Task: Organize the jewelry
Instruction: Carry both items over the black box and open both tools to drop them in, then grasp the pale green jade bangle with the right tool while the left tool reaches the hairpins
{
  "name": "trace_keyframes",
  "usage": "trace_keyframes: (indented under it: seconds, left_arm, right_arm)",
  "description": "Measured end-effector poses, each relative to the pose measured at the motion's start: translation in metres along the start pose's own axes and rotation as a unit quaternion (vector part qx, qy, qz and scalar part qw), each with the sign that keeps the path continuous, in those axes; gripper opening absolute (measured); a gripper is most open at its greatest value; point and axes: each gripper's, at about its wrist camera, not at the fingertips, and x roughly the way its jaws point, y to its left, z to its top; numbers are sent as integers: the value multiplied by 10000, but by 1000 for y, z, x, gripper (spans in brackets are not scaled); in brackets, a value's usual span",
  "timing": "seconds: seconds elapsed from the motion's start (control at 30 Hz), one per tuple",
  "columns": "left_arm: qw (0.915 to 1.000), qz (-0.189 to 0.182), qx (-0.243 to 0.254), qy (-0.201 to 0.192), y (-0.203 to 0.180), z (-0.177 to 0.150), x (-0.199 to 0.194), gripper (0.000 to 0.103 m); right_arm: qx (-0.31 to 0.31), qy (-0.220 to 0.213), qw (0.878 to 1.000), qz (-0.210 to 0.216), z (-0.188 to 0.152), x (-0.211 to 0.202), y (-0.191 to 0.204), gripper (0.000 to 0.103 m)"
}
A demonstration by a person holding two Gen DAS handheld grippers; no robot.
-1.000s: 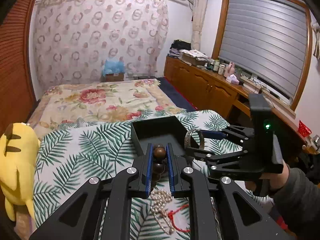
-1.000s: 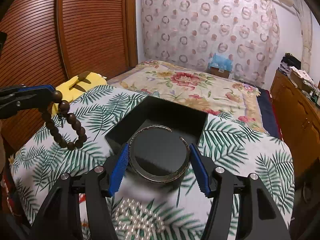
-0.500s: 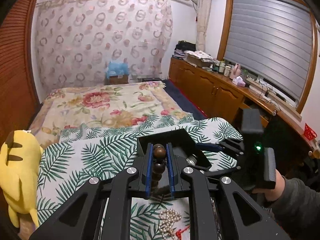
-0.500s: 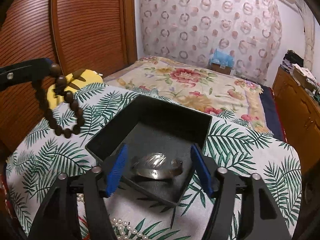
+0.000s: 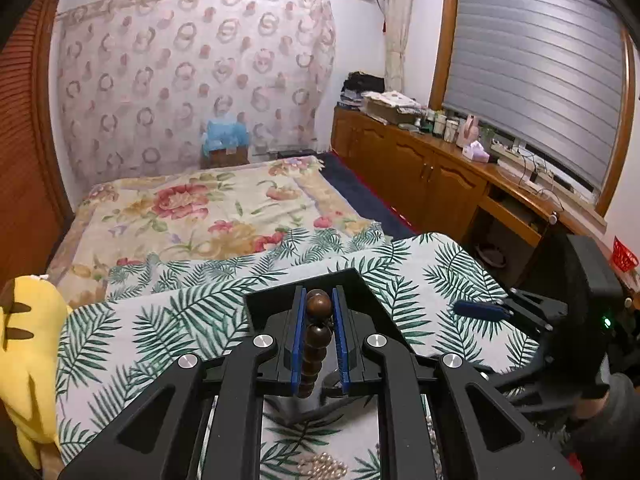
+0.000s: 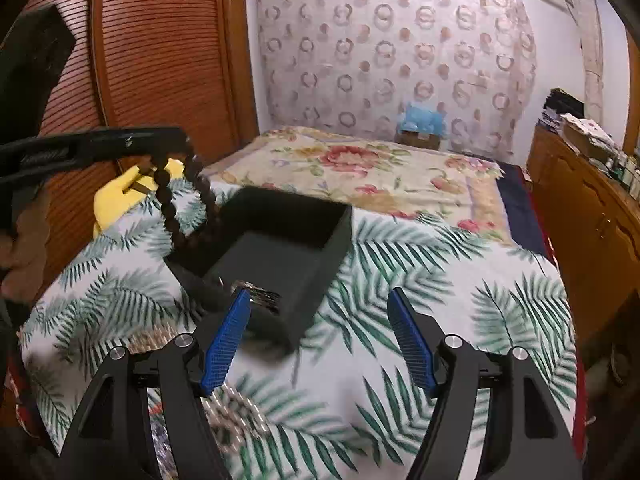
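My left gripper [image 5: 318, 297] is shut on a string of brown wooden beads [image 5: 318, 334] and holds it above the near-left corner of the black open box [image 5: 362, 280]. In the right wrist view the beads [image 6: 172, 216] hang in a loop from the left gripper [image 6: 182, 146] beside the box [image 6: 280, 216]. A silver bangle [image 6: 256, 295] lies inside the box at its near wall. My right gripper [image 6: 319, 295] stands open to the right of the box with nothing between its pads; one blue pad [image 5: 480, 309] shows in the left wrist view. A heap of pearls [image 6: 236, 408] lies on the cloth near me.
The box sits on a palm-leaf cloth [image 6: 420, 280] over a table, with a floral bed [image 5: 192, 204] beyond. A yellow plush toy [image 5: 28, 360] lies at the left edge. Slatted wooden doors [image 6: 160, 60] stand on the left, a wooden cabinet [image 5: 420, 168] on the right.
My right gripper let go of the silver bangle, which dropped into the box, and drew back to the right with wider jaws. My left gripper carried the beads towards the box.
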Motion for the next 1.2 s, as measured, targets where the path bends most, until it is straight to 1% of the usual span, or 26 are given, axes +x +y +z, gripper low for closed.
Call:
trace_keyframes:
  seconds: [0.2, 0.27, 0.33, 0.47, 0.53, 0.6, 0.67, 0.73, 0.8, 0.87, 0.9, 0.93, 1.1, 1.2]
  left_arm:
    - [9997, 92, 48, 206, -5, -3, 21, 12]
    - [9997, 118, 49, 229, -5, -5, 23, 16]
    - [9997, 130, 33, 201, -5, -7, 20, 28]
    - [9997, 149, 50, 193, -6, -16, 9, 31]
    - [9997, 164, 67, 193, -7, -21, 2, 36]
    - [9996, 159, 91, 192, -9, -31, -6, 40]
    - [9996, 152, 108, 188, -10, -41, -15, 42]
    - [9997, 148, 90, 190, -11, -49, -22, 50]
    - [9997, 154, 63, 183, -11, -61, -30, 54]
    - [9996, 167, 70, 217, -12, -73, -35, 55]
    - [9995, 179, 75, 232, -13, -78, -37, 57]
    - [9995, 181, 73, 243, -13, -82, -39, 60]
    - [9994, 103, 19, 338, -18, -105, -47, 62]
    - [9992, 48, 0, 395, -23, -117, -51, 63]
  right_arm:
    - [169, 15, 9999, -14, -20, -12, -6, 73]
    - [217, -16, 9998, 23, -24, -17, -7, 73]
    - [228, -39, 9997, 25, -28, -20, -4, 73]
    - [255, -107, 9996, 16, -37, -33, 3, 73]
    - [257, -153, 9995, 61, -44, -41, 10, 73]
    - [250, -157, 9995, 112, -50, -46, 16, 73]
    - [234, -149, 9995, 143, -57, -51, 22, 73]
    - [218, -118, 9995, 205, -64, -55, 28, 73]
    - [200, -83, 9994, 275, -72, -59, 34, 73]
    - [181, -52, 9994, 304, -78, -62, 38, 73]
    - [169, -28, 9994, 311, -81, -64, 40, 73]
    - [155, -16, 9994, 304, -83, -65, 42, 70]
    - [51, 150, 9993, 347, -99, -69, 53, 65]
    - [-15, 270, 9989, 381, -109, -70, 59, 61]
